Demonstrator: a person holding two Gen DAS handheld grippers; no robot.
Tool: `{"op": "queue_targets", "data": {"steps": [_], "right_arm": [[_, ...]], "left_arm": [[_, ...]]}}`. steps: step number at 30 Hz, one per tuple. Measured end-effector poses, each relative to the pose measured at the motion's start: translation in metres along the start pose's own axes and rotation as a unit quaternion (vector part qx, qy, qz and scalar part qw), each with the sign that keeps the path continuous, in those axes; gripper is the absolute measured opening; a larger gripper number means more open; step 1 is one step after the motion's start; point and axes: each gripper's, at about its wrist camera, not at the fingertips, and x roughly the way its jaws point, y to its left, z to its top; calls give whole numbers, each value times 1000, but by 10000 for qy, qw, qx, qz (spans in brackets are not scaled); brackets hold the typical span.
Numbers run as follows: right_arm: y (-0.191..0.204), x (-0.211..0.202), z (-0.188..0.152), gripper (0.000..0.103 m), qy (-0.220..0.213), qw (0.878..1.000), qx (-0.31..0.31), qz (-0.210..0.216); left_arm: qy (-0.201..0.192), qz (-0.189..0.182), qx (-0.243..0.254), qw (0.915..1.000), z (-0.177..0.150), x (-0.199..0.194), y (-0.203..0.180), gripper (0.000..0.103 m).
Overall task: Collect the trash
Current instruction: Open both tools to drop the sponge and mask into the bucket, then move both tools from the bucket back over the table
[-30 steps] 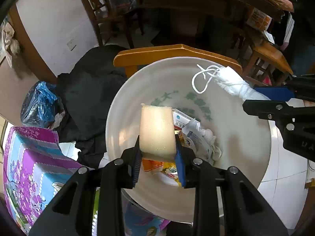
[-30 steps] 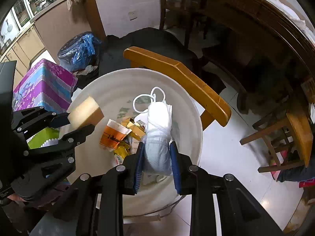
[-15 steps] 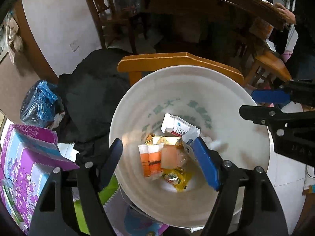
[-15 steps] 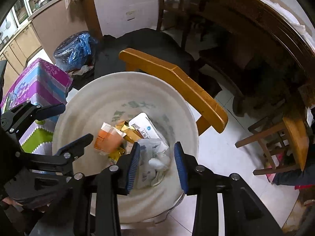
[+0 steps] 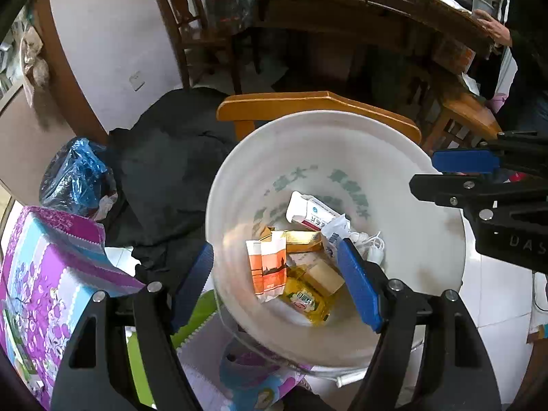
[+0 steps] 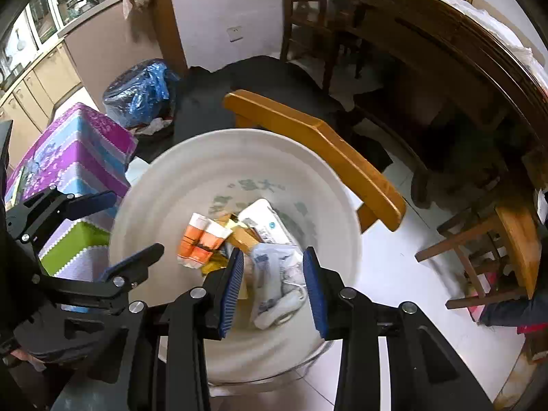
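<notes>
White floor tiles [image 6: 383, 274] and a pale wall frame a crowded corner, where we hold both tools over a white bucket [image 5: 239, 185] that stands against the curved back of a wooden chair [image 5: 318, 102]. We keep our left gripper [image 5: 277, 284] spread wide, its blue pads [image 5: 358, 284] parted over the near rim with nothing between them; our right gripper [image 6: 274, 284] is likewise parted and empty, hanging above the near side of the same bucket. Down at the bottom we see the collected trash in a heap: an orange-and-white paper cup [image 5: 267, 267] crushed flat, a yellow wrapper [image 5: 304, 299] just beside it, a pale sponge block [image 5: 325, 275] resting on the wrapper, a gold foil packet [image 5: 301, 238] behind them, a white toothpaste box [image 5: 310, 214] leaning on the far wall, and a crumpled face mask [image 6: 274, 274] with its ear loops lying directly beneath our right gripper. To our left stands a purple and blue patterned box [image 5: 51, 267], with a blue plastic bag [image 5: 75, 178] beyond it and black cloth [image 5: 164, 171] draped between bag and chair. Behind the chair we make out a dark wooden table [image 6: 445, 54] and a wooden stool [image 6: 496, 250] off to the right.
</notes>
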Motion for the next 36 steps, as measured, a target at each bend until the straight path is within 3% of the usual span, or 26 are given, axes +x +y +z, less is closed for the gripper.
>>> {"op": "queue_targets", "data": {"steps": [11, 15, 19, 21, 26, 29, 36], "right_arm": [[40, -11, -4, 37, -554, 9981, 62, 247], [44, -16, -8, 37, -793, 9955, 416, 307], [47, -19, -16, 40, -1010, 9913, 770, 342], [55, -23, -21, 45, -1193, 9885, 845, 386], [102, -33, -29, 52, -1581, 9837, 513, 682], [147, -40, -28, 55, -1805, 9788, 53, 964], [287, -35, -17, 63, -1868, 9555, -1231, 1923]], "left_arm": [[-235, 39, -759, 9968, -53, -32, 48, 72], [-399, 248, -1047, 9934, -78, -52, 72, 72], [-780, 595, -1486, 9840, -96, -78, 97, 72], [-1203, 927, -1715, 9734, -105, -99, 108, 73], [-1718, 1749, -2047, 9476, -132, -140, 136, 80], [-1783, 2133, -2424, 9295, -157, -165, 165, 81], [-1459, 3112, -3582, 8681, -239, -203, 255, 84]]}}
